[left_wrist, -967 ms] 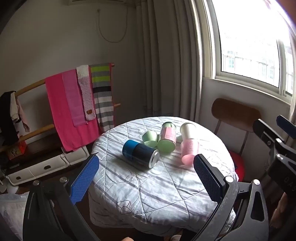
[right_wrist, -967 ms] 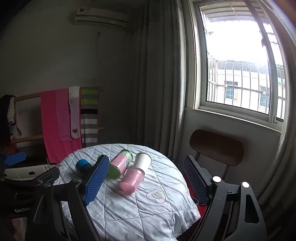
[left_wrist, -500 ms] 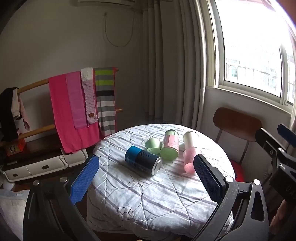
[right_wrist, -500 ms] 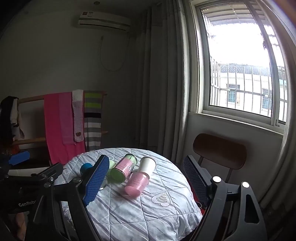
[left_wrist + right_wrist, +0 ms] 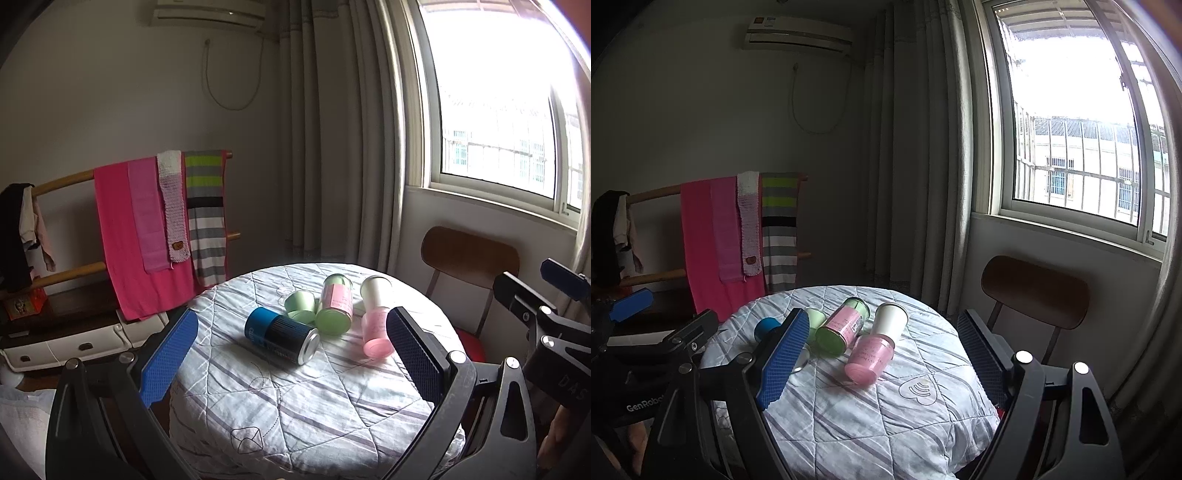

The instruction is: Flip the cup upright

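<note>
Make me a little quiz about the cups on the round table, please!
1. True or false: the blue cup stands upright on the table.
2. Which cup lies nearest the chair? A) blue B) pink cup C) small green cup
3. Fill in: the left tool and right tool are both ____ and hold nothing.

Key: 1 false, it lies on its side. 2 B. 3 open.

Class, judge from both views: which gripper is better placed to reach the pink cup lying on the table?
Probably the right gripper: the pink cup lies between its open fingers. In the left view it sits off right.
</note>
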Demonstrator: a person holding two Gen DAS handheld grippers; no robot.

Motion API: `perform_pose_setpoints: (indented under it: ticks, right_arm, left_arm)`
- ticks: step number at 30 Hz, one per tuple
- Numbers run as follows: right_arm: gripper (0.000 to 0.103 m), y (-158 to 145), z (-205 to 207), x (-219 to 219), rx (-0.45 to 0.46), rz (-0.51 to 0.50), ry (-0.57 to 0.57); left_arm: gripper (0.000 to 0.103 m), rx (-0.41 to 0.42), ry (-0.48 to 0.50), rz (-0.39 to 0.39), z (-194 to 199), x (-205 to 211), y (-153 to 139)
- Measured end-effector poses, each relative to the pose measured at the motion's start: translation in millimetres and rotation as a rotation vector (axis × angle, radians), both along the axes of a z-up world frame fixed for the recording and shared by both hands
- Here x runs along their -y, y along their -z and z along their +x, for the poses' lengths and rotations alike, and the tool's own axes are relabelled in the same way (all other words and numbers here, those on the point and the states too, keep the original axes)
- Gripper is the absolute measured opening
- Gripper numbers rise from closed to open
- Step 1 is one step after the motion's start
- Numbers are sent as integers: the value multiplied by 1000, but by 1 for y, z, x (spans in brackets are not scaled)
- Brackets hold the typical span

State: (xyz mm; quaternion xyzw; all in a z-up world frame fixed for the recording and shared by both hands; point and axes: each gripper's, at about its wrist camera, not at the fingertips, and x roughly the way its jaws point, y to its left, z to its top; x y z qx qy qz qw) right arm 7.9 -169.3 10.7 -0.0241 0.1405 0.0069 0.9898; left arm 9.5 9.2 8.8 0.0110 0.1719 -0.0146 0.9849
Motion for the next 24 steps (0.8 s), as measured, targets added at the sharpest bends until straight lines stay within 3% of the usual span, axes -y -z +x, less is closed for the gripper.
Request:
perform_pose_setpoints:
  ticks: [14,24]
  right_arm:
    - [84,8,6,-2,-17,0,1]
    - [84,17,19,-4,-65,-11,0]
  left_arm:
    - [103,-5,-12,-12,2,-5,9]
    - [103,-81,-15,-24,16,-12,20]
